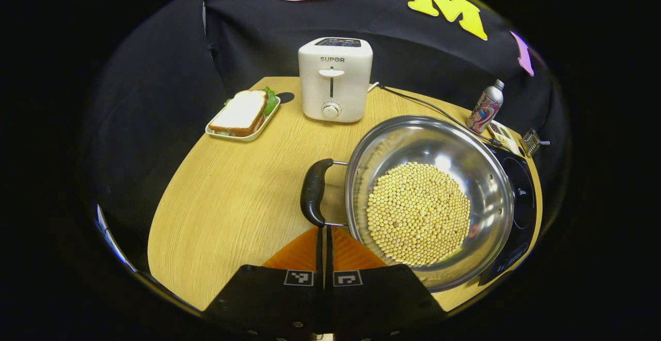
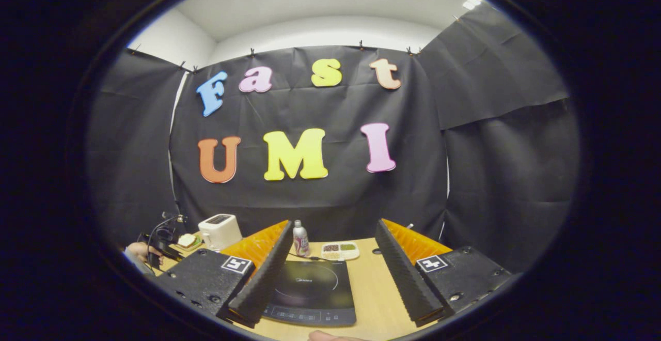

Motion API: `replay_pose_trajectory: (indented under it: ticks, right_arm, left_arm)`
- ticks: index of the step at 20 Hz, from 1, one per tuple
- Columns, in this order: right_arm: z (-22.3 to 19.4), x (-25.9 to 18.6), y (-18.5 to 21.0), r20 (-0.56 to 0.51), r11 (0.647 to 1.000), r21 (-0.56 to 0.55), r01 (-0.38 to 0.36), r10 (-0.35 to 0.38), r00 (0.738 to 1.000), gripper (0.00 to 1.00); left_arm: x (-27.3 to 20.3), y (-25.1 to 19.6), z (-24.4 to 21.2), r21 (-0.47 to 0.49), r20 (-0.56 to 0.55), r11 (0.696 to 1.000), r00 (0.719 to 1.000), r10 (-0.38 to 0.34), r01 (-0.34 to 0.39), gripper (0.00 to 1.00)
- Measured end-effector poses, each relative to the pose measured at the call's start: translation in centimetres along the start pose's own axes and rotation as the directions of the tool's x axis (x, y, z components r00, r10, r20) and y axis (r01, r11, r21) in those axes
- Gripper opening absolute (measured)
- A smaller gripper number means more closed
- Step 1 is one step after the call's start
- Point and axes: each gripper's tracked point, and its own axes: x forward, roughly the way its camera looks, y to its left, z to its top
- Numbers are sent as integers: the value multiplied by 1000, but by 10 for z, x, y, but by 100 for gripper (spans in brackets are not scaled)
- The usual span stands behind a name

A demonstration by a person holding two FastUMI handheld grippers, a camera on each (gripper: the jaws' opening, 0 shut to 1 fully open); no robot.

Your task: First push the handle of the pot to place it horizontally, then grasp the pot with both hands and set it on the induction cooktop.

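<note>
Steel pot [image 1: 428, 196], shiny and holding a round heap of pale beans [image 1: 418, 213], sits on the table [image 1: 232, 201] partly overlapping the cooktop [image 1: 519, 196], its black handle [image 1: 313, 192] just ahead of the closed, empty left gripper [image 1: 325, 243], while the right gripper [image 2: 330, 258] gapes wide, holding nothing.

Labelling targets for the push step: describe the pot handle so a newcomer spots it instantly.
Start at the white toaster at the back of the wooden table. Come forward to the steel pot filled with pale beans, which partly overlaps the black induction cooktop. The handle is the curved black grip on two metal prongs on the pot's left rim, just ahead of the shut left tongs.
</note>
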Motion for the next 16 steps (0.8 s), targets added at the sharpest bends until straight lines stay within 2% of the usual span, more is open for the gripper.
replay_pose_trajectory:
  ticks: [1, 2, 3, 7, 8, 9, 10, 11, 12, 13, 14, 15, 16]
  right_arm:
    - [-2, 2, 3, -5, 1000, -4, -1, 0, 1000, 100]
    - [-5, 4, 6, -12, 1000, -6, 1, -1, 1000, 96]
    - [-7, 7, 8, -17, 1000, -4, 0, 0, 1000, 100]
    - [-19, 17, 20, -39, 1000, -3, 1, -1, 999, 96]
    - [-23, 20, 22, -46, 1000, -3, 3, -4, 999, 96]
    - [-28, 23, 26, -53, 1000, -4, 5, -5, 999, 100]
    - [-34, 26, 29, -63, 1000, -1, 5, -5, 998, 100]
    - [-40, 29, 34, -77, 1000, 4, 1, 0, 997, 100]
    - [-47, 33, 41, -95, 1000, 7, -8, 9, 995, 100]
    - [-51, 37, 46, -108, 1000, 8, -12, 12, 994, 96]
    - [-55, 42, 50, -117, 1000, 4, -12, 12, 993, 100]
    - [-60, 45, 53, -128, 1000, 2, -10, 10, 992, 100]
    - [-64, 49, 58, -138, 1000, 8, -16, 17, 990, 96]
  left_arm:
    - [1, 1, 3, -3, 5, 1000, 1000, 3, -3, 0]
    - [2, 1, 5, -5, 9, 1000, 1000, 4, -4, 10]
    - [4, 1, 7, 0, 15, 1000, 1000, 5, -5, 0]
    - [5, -1, 19, 0, 56, 1000, 998, -9, 9, 0]
    - [4, 0, 20, -4, 65, 1000, 998, -9, 9, 10]
    - [1, 3, 20, -11, 70, 1000, 998, -9, 10, 0]
    - [-3, 3, 21, -21, 85, 1000, 996, -16, 18, 11]
    - [-8, 5, 24, -25, 100, 999, 995, -24, 26, 0]
    - [-16, 6, 24, -27, 119, 999, 992, -32, 36, 0]
    - [-22, 5, 26, -27, 131, 998, 990, -49, 53, 11]
    - [-29, 4, 26, -29, 145, 997, 987, -65, 69, 0]
    - [-40, 2, 29, -33, 161, 996, 984, -78, 85, 14]
    - [-43, 1, 32, -32, 183, 996, 980, -82, 89, 23]
